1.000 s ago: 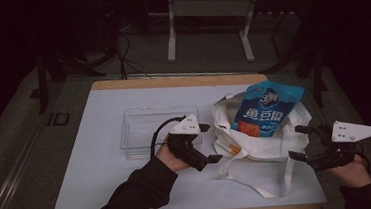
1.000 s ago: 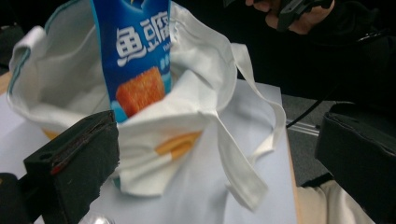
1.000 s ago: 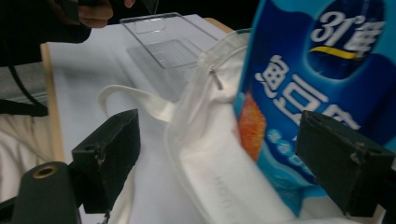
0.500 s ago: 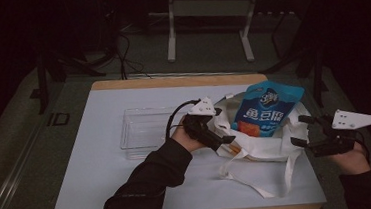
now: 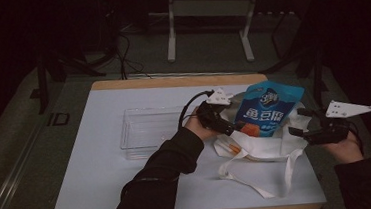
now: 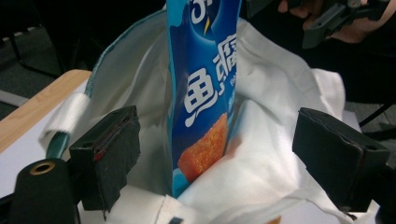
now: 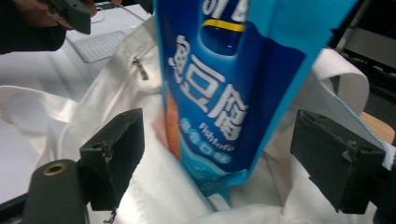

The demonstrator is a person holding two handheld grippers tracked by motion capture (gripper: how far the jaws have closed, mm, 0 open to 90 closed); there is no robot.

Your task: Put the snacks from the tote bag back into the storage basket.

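High view, snack bag: I see the blue snack bag (image 5: 269,108) standing upright in the white cloth bag (image 5: 262,146) on the right half of the table (image 5: 105,191).
High view, left gripper: my left gripper (image 5: 230,128) sits at the cloth bag's left edge, just beside the snack bag; a clear tray (image 5: 148,130) lies behind that hand.
High view, right gripper: my right gripper (image 5: 301,130) is at the cloth bag's right edge.
Left gripper view: my jaws stand wide apart and hold nothing; the snack bag (image 6: 203,93) rises between them, out of the cloth bag (image 6: 275,140).
Right gripper view: jaws spread wide here too, with nothing in them; the snack bag (image 7: 233,88) fills the gap without touching either one, the cloth bag (image 7: 154,186) below it.
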